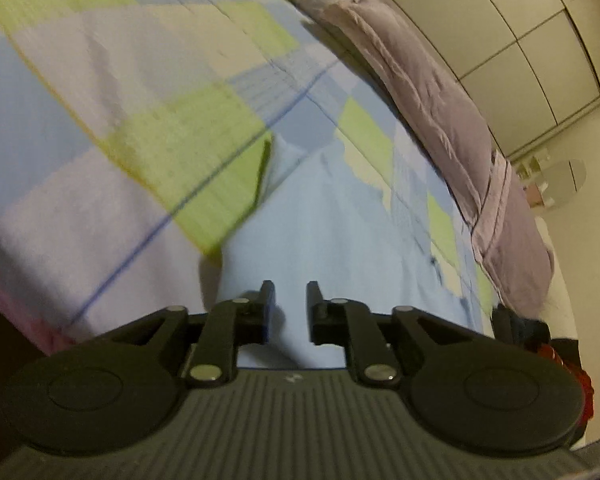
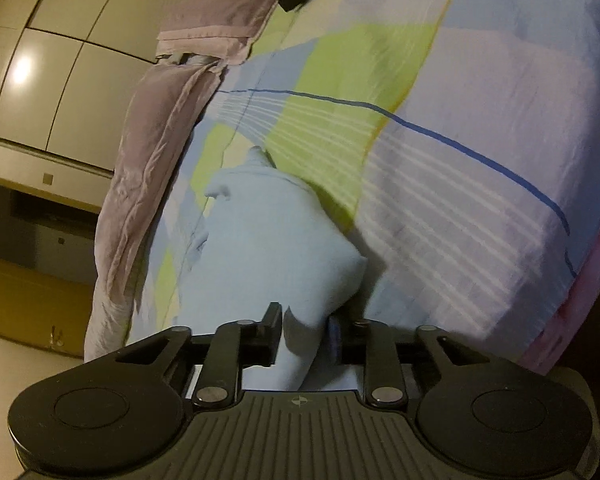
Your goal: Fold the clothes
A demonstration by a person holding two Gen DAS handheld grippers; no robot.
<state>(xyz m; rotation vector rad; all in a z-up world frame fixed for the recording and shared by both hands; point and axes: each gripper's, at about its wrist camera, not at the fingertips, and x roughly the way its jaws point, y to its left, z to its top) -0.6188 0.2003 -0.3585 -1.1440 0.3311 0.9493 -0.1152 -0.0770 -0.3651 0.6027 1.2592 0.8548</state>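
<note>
On the checked bed [image 2: 480,128], near edge, my right hand-held gripper [image 2: 302,328] pinches the soft, floppy light-blue garment [image 2: 268,240], left hand-held gripper [image 1: 290,308] narrow over it, grip unclear; I'd grab hems.

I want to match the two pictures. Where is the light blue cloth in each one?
Left wrist view: light blue cloth lies lower centre, running up from the left gripper.
Right wrist view: cloth lies centre, bunched between the right gripper's fingers.
Shared landmark: the checked bedsheet's dark blue stripe.
</note>
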